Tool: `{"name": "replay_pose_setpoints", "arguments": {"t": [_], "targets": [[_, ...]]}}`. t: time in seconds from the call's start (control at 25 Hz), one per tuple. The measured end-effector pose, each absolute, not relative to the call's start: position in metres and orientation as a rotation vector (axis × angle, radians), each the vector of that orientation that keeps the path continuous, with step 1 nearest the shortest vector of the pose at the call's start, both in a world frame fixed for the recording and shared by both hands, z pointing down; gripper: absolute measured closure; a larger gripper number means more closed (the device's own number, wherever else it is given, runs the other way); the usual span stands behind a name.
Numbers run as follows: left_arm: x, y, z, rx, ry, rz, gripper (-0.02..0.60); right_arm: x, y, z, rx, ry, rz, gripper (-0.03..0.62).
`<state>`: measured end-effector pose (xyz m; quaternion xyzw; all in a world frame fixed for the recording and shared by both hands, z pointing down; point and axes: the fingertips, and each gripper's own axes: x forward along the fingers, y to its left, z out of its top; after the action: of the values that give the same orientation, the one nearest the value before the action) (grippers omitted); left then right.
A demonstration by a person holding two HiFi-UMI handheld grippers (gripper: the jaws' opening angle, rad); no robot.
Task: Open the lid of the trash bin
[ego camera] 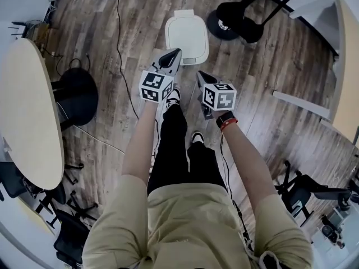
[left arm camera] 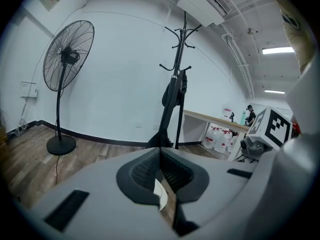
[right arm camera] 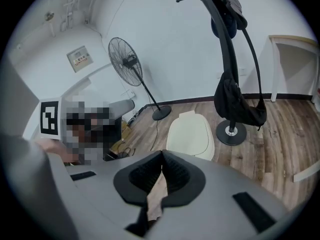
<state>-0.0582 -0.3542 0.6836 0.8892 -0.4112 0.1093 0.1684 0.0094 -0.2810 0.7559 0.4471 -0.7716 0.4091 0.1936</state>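
Bin lid (ego camera: 187, 35) down, near corner hidden behind left claw (ego camera: 170, 56); right claw (ego camera: 205, 82) beside it; both pressed together, empty.

standing fan (left arm camera: 68, 58), coat rack (right arm camera: 231, 132), oval table (ego camera: 28, 116)

Left gripper (ego camera: 170, 56) near trash bin (ego camera: 187, 35) (lid apparently down); right gripper (ego camera: 203, 78) alongside, farther back.

Trash bin (ego camera: 187, 36) on floor (ego camera: 280, 83) ahead of left tongs (ego camera: 175, 54) and right tongs (ego camera: 201, 75).
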Motion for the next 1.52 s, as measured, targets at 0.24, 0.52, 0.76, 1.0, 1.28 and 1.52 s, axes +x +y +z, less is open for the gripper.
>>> {"name": "replay_pose_setpoints", "arguments": {"t": [0.24,0.52,0.76,1.0,1.28,1.52], "targets": [[-0.043,-0.352,0.734,2.579,-1.071,0.381,0.558,0.010,-0.286,0.809,1.235,-2.136,1.149,0.579],[-0.045,-0.366,0.778,2.564,-1.035,0.423,0.558,0.007,-0.292,0.857,1.183,-2.101,1.140,0.579],[-0.055,-0.381,0.801,2.540,-1.039,0.417,0.558,0.003,-0.311,0.884,1.195,-2.086,1.185,0.579],[-0.062,-0.394,0.815,2.533,-1.048,0.390,0.558,-0.002,-0.329,0.909,1.212,-2.090,1.227,0.577],[-0.068,-0.400,0.829,2.538,-1.048,0.392,0.558,-0.010,-0.334,0.937,1.211,-2.063,1.260,0.577],[-0.064,-0.399,0.843,2.540,-1.043,0.372,0.558,-0.010,-0.327,0.959,1.209,-2.030,1.285,0.577]]}}
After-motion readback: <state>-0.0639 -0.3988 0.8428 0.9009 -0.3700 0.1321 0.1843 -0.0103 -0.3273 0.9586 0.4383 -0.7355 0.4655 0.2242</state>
